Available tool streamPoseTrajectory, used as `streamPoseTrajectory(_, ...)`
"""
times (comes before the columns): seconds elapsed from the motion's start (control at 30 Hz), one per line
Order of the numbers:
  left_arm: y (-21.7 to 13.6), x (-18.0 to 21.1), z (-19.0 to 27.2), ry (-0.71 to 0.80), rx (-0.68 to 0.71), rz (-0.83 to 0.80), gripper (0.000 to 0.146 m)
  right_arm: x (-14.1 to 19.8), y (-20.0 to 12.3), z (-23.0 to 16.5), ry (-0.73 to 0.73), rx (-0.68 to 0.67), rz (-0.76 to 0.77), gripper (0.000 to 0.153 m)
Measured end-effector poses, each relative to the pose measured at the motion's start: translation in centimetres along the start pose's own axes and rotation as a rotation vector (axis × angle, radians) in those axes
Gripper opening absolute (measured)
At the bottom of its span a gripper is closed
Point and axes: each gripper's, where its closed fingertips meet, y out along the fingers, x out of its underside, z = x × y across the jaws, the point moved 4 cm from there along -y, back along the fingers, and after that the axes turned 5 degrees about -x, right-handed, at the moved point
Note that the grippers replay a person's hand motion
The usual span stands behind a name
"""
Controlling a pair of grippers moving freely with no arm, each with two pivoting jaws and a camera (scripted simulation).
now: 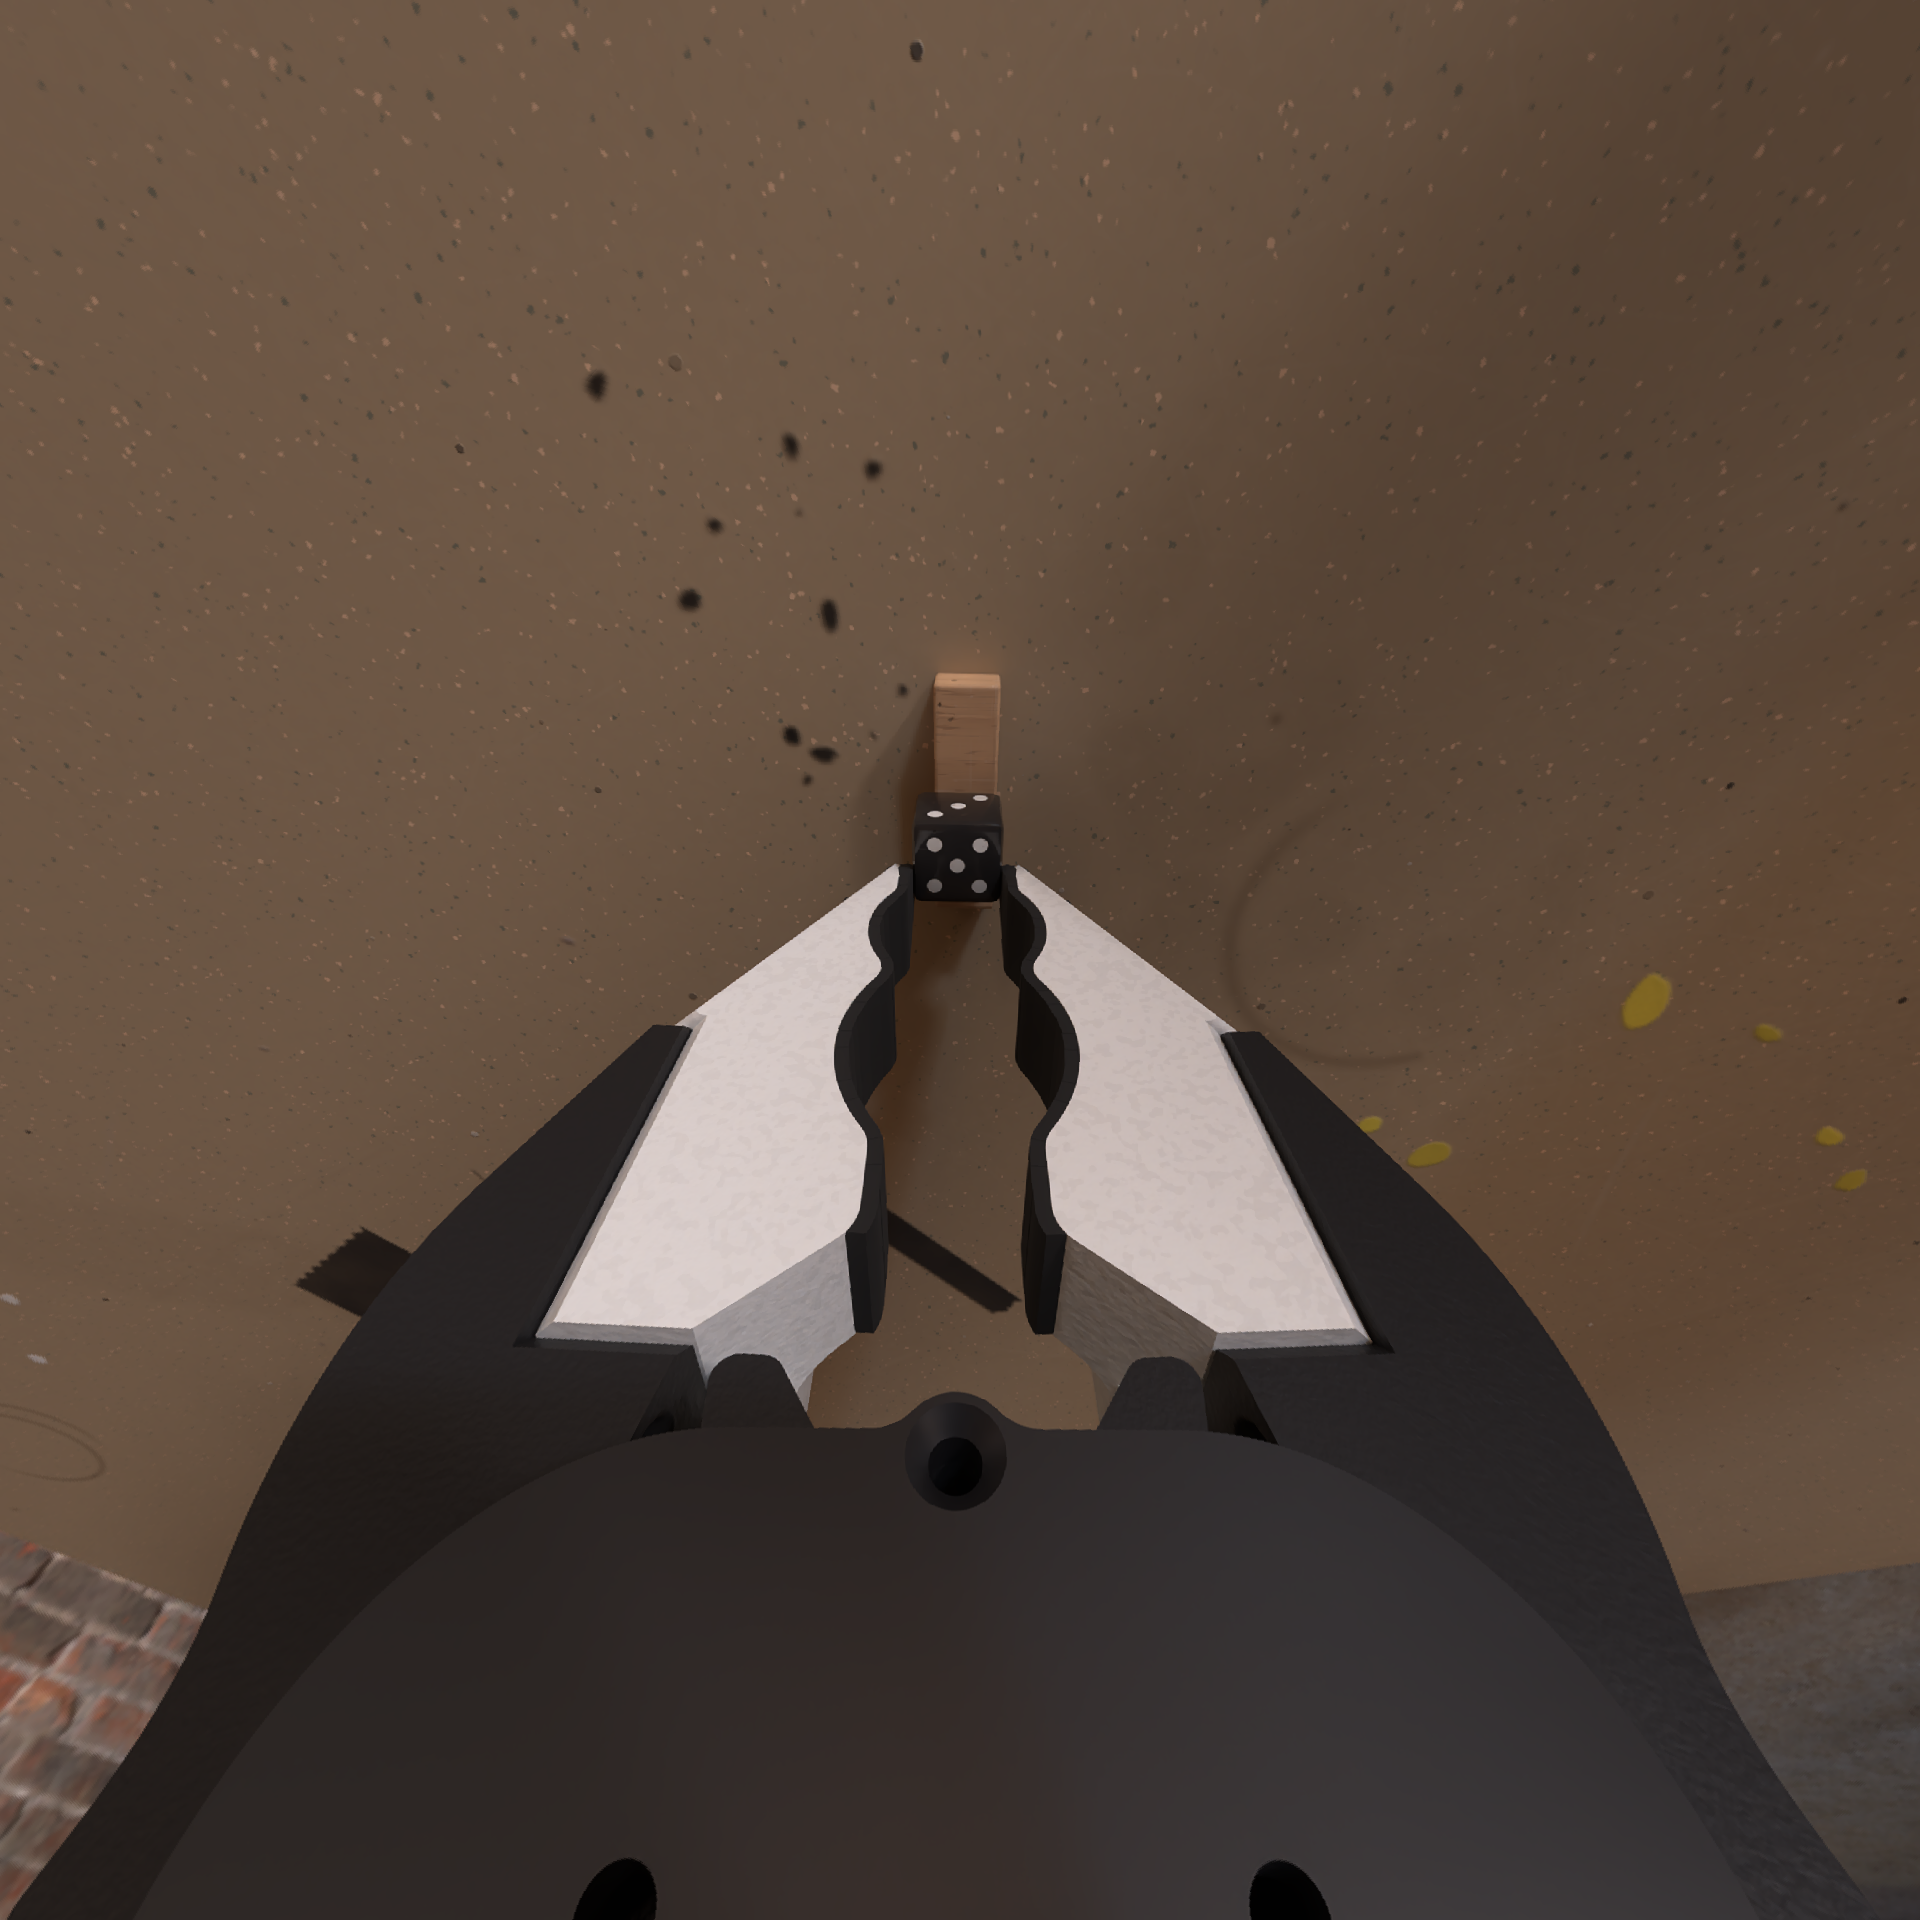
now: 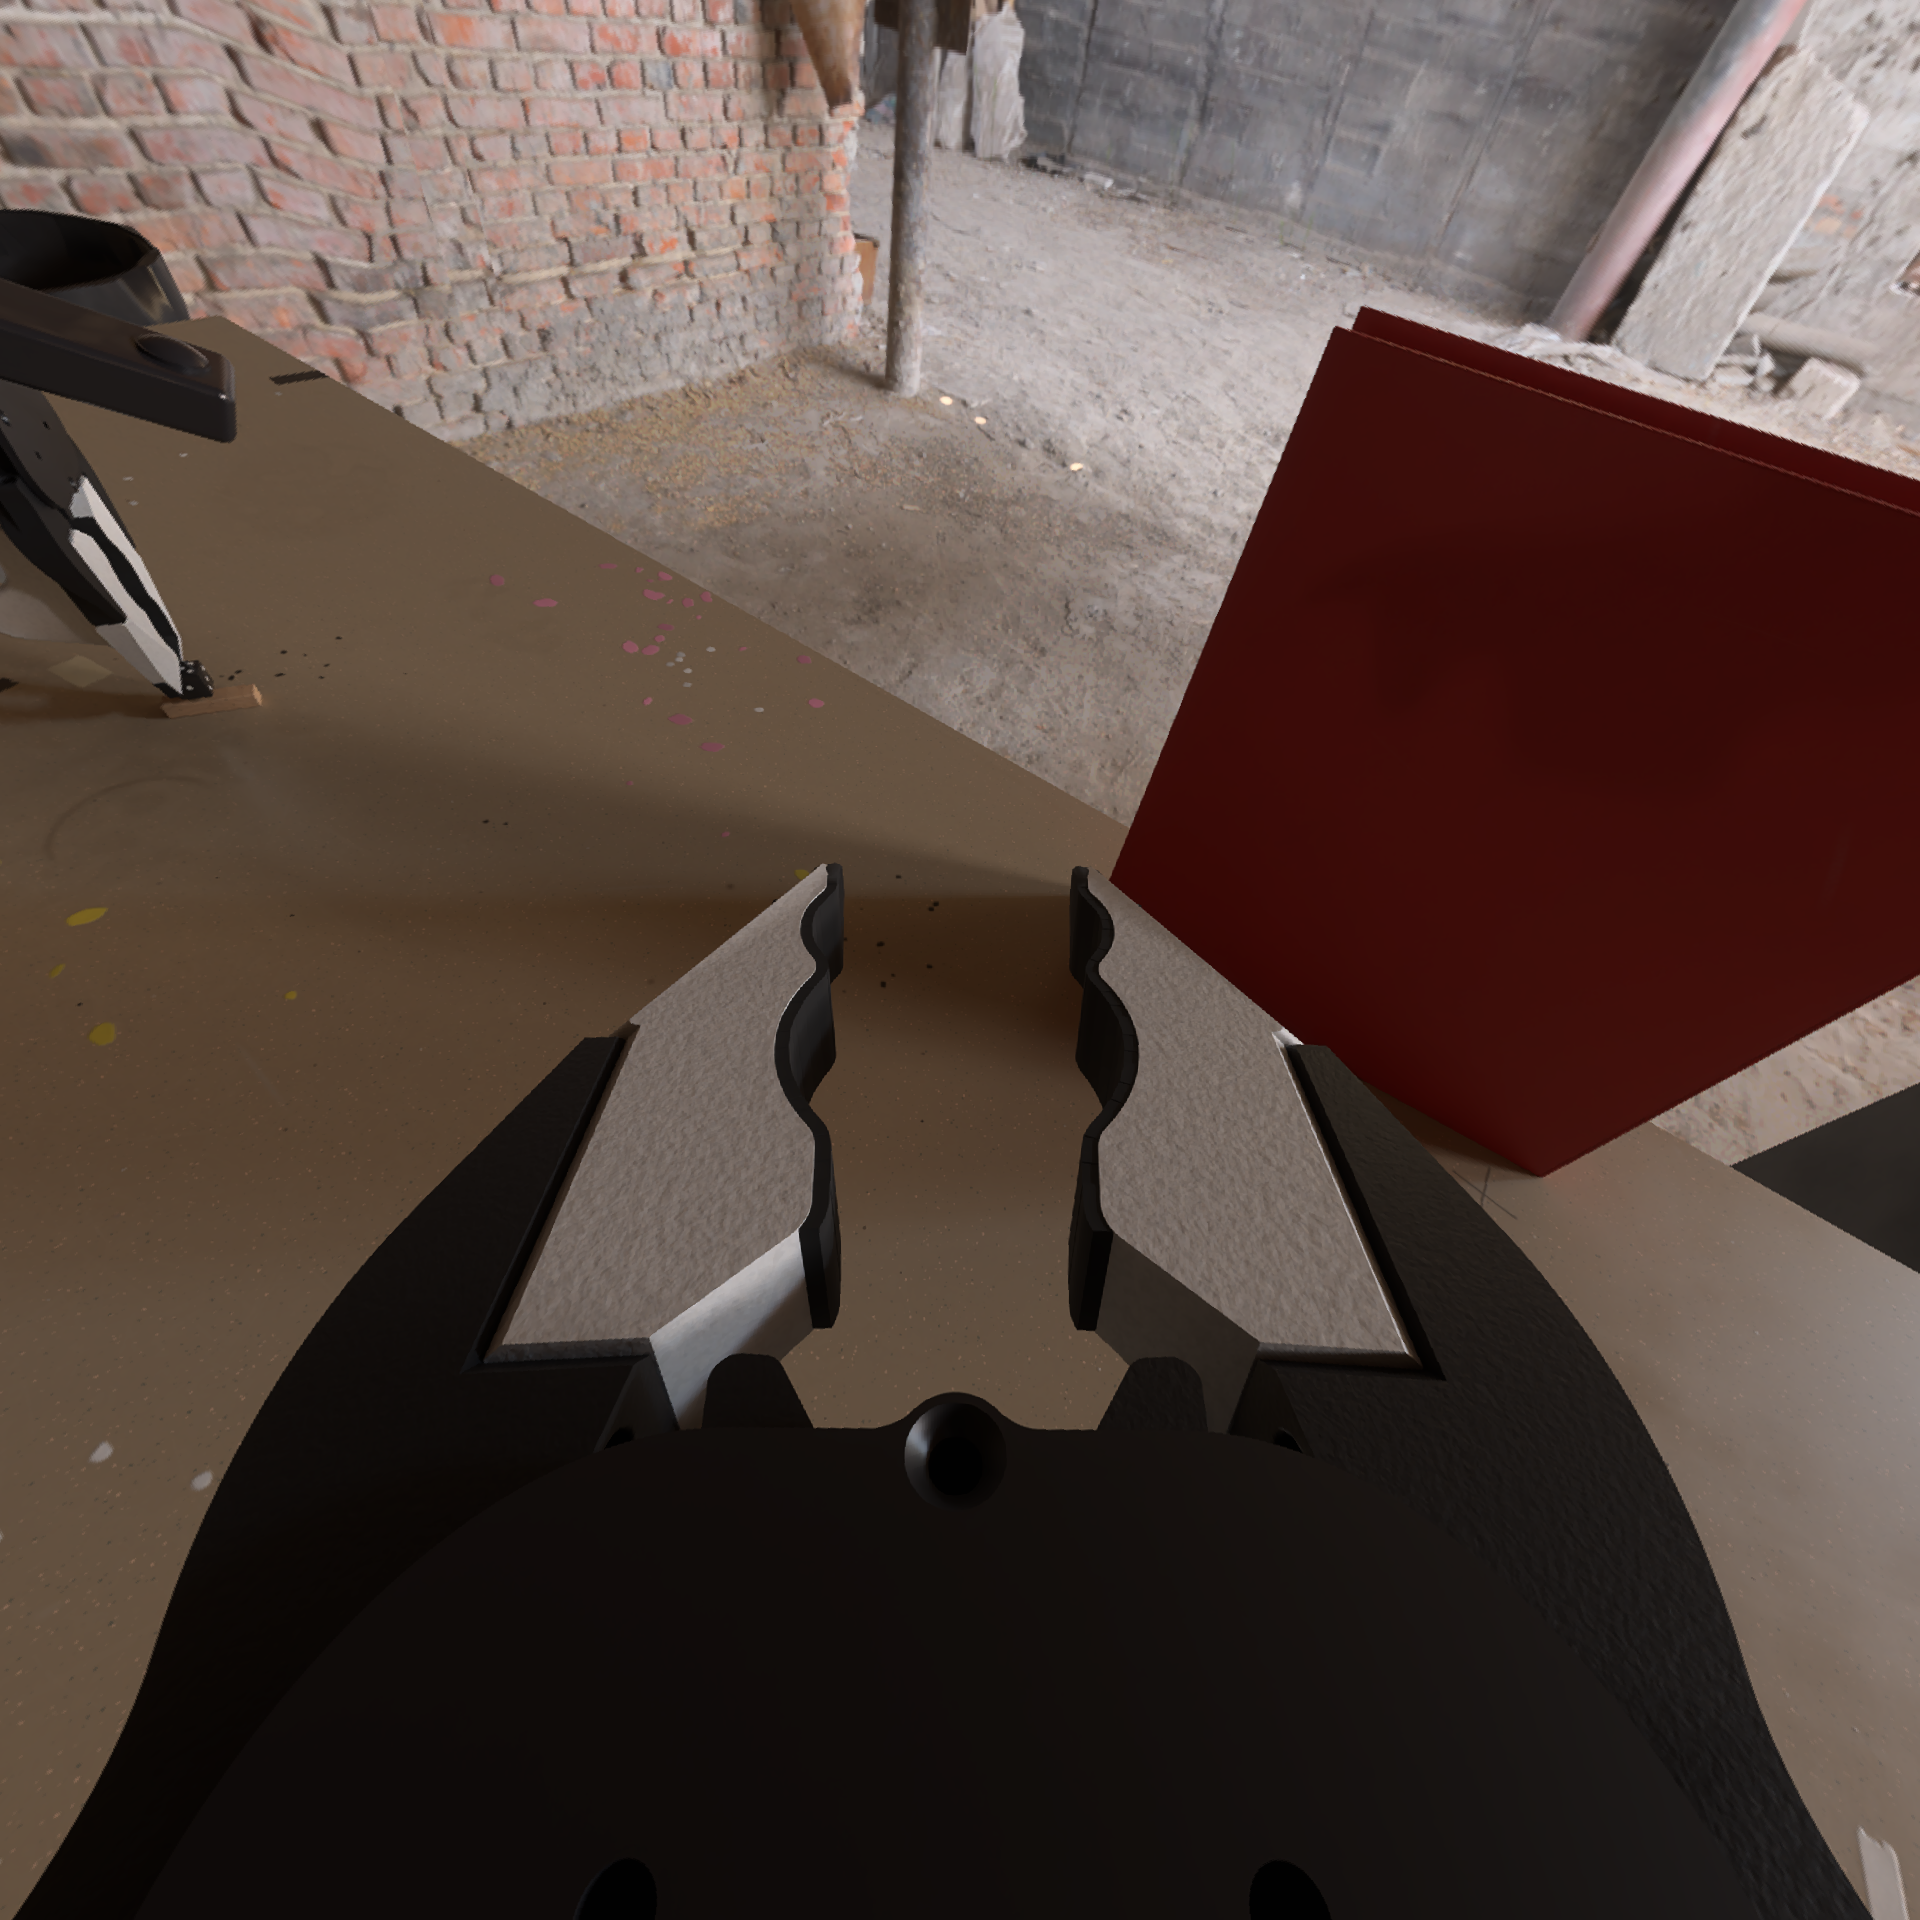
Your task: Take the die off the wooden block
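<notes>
A small black die (image 1: pixel 957 854) with white pips sits at the near end of a thin pale wooden block (image 1: pixel 966 727) that lies flat on the brown speckled table (image 1: pixel 416 416). My left gripper (image 1: pixel 957 885) has its two fingertips pressed against the die's left and right sides, shut on it. In the right wrist view the left gripper (image 2: pixel 189 677) stands tilted at the far left with its tips down at the block (image 2: pixel 227 700). My right gripper (image 2: pixel 956 894) is open and empty, above the table far from the block.
A large dark red box (image 2: pixel 1558 779) stands at the table's right edge beside my right gripper. Paint spots mark the table (image 2: pixel 416 831). A brick wall (image 2: pixel 468 208) and dirt floor lie beyond the far edge.
</notes>
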Motion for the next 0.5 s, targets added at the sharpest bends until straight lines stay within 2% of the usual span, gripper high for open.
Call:
streamPoseTrajectory(0.27,-2.0,0.0,-0.2,-0.045,-0.009,0.082,0.016,-0.1,0.4,-0.4,-0.013,-0.008,-0.005,0.044)
streamPoseTrajectory(0.5,-8.4,-0.8,0.4,-0.147,-0.030,0.372,0.016,-0.6,0.7,-1.1,-0.036,-0.013,0.005,0.044)
